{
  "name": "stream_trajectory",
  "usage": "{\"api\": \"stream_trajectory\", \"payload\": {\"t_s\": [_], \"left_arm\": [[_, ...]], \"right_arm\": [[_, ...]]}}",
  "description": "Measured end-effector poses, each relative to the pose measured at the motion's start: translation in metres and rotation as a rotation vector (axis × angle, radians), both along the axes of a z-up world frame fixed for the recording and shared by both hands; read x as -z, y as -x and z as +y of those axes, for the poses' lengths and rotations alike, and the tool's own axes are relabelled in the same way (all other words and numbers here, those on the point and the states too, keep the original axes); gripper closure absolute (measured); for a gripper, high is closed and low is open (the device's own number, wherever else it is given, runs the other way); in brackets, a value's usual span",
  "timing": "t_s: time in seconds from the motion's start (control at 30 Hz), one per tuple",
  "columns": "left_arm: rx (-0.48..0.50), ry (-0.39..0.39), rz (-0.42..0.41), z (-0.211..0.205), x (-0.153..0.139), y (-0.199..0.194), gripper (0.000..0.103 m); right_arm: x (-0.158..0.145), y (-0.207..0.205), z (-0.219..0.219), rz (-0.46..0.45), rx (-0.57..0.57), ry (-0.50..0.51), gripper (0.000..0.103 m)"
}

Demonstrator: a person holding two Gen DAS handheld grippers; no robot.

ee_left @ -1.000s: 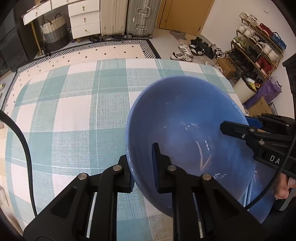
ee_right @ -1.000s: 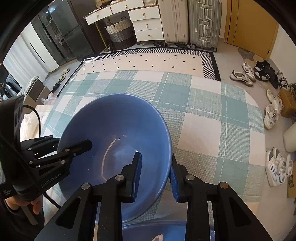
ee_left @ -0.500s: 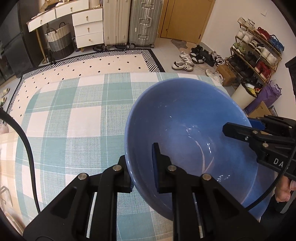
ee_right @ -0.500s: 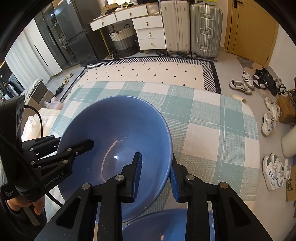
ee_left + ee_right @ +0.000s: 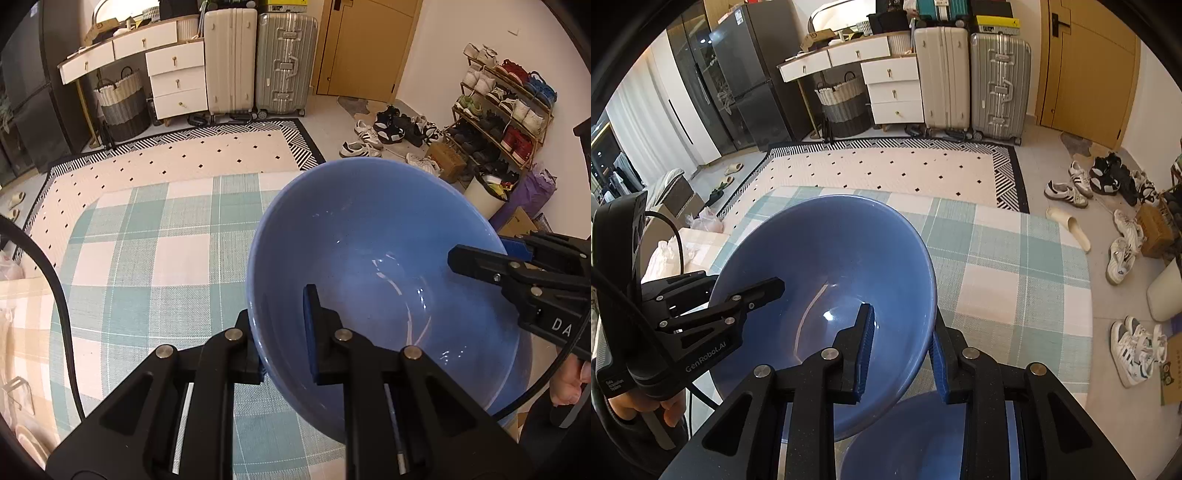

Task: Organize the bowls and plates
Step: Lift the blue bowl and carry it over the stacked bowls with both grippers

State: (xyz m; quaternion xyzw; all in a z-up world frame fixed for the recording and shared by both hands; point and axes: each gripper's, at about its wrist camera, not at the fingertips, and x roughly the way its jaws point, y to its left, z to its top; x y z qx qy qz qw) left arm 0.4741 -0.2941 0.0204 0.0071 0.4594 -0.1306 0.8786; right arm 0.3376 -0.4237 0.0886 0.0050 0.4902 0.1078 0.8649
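Observation:
A large blue bowl (image 5: 369, 251) is held in the air above the checked tablecloth (image 5: 147, 251). My left gripper (image 5: 282, 332) is shut on its near left rim, one finger inside and one outside. My right gripper (image 5: 901, 350) is shut on the opposite rim of the same bowl (image 5: 827, 258). Each gripper shows in the other's view: the right one in the left wrist view (image 5: 517, 269), the left one in the right wrist view (image 5: 713, 306). A second blue dish (image 5: 908, 443) lies below the bowl, between my right fingers, partly hidden.
The table is covered by a teal and white checked cloth (image 5: 1015, 266). Beyond it lie a patterned rug (image 5: 886, 166), suitcases (image 5: 971, 77), white drawers (image 5: 177, 81), scattered shoes (image 5: 1123, 251) and a shoe rack (image 5: 506, 110). A black cable (image 5: 55, 280) hangs at the left.
Both grippers have lifted the blue bowl higher above the table and tilted the views up toward the room. The second blue dish now shows more below it.

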Motion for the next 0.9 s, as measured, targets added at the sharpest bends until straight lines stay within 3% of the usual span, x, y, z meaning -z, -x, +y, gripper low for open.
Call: {"api": "stream_trajectory", "payload": {"t_s": [0.9], "left_arm": [[0.048,-0.006,-0.111,-0.035,-0.086,0.084,0.091]], "right_arm": [[-0.066,0.071,-0.006,-0.113,0.037,-0.004,0.074]]}}
